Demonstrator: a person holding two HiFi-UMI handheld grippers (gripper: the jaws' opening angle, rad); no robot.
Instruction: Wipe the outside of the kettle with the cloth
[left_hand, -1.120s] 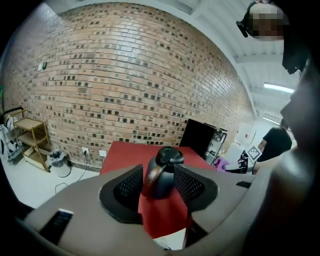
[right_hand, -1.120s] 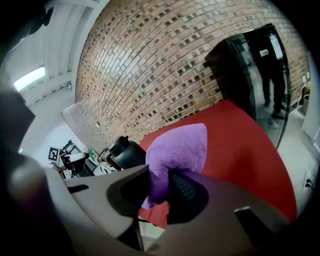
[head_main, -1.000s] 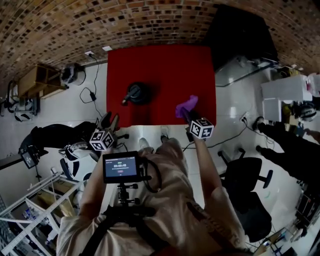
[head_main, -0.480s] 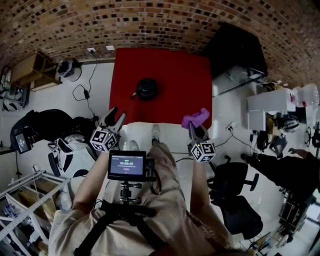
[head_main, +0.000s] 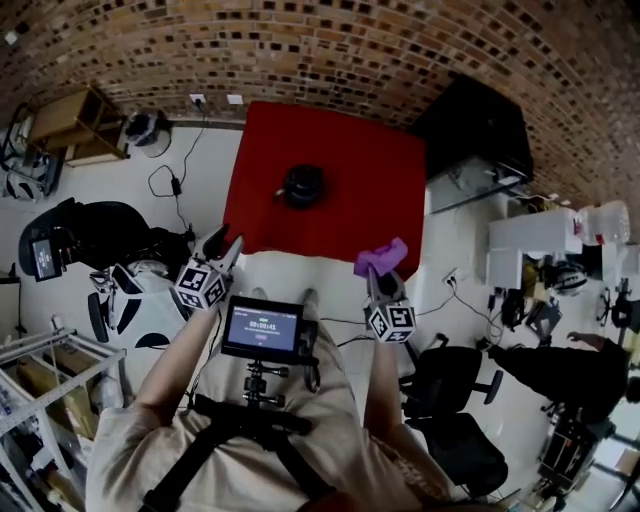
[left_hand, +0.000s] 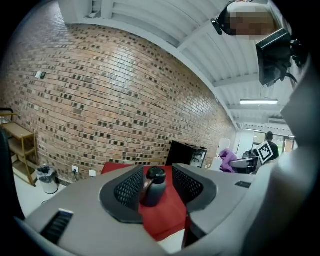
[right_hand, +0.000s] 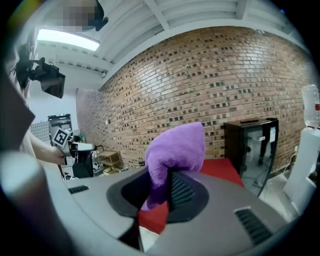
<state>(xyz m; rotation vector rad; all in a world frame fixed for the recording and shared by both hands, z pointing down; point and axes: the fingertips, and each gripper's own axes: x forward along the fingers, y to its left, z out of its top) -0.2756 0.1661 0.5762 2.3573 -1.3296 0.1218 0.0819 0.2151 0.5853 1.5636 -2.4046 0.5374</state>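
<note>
The left gripper (head_main: 222, 243) is open and empty; its jaws have just closed a little. The round dark kettle (head_main: 303, 185) stands on the red table (head_main: 350, 220). The right gripper (head_main: 374, 278) pinches the purple cloth (head_main: 381, 258). Both grippers are farther back than before.

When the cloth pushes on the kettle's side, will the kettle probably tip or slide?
The kettle looks taller than wide, so a high push may tip it. It stands free on the red table, touching nothing, so a low push would probably slide it.
</note>
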